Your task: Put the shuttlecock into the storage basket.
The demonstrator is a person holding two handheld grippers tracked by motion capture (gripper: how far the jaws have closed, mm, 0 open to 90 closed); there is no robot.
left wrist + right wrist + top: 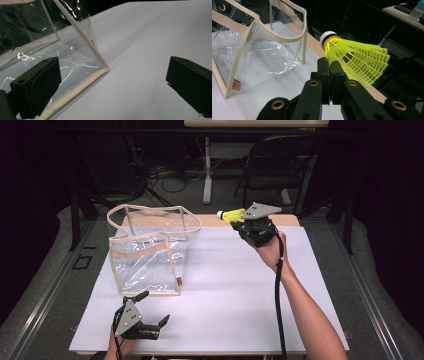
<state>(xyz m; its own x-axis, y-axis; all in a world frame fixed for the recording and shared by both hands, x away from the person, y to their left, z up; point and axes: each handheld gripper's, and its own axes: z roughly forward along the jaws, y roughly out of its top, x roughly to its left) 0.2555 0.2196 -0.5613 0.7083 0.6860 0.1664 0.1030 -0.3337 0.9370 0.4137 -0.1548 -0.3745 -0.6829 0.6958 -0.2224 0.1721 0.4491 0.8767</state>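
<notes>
Pinched together, the right gripper (329, 72)'s two black jaws clamp the lower edge of a yellow shuttlecock (354, 60)'s mesh skirt, so the shuttlecock juts out past the jaws with its white cork tip (327, 35) pointing up and away toward the far side of the table. From the high view the same right gripper (243, 221) is held up at the far edge of the white mat (240, 290), the shuttlecock (231, 215) sticking out to its left with the cork end toward the clear bag (150, 250), near the bag's upper right corner but apart from it. That bag is a transparent plastic tote with beige fabric trim and a looping beige handle (279, 35); it stands upright and open on the left half of the mat, with a small brown tag (236, 85) low on one side. Down at the near edge of the mat, the left gripper (152, 307) rests low in the person's hand with its jaws spread wide and nothing between them. In the left gripper view, those jaws frame the bag's near bottom corner (103, 68), the left jaw lying in front of the plastic wall and the right jaw over bare mat (150, 37). Whether the left jaw touches the bag cannot be told.
</notes>
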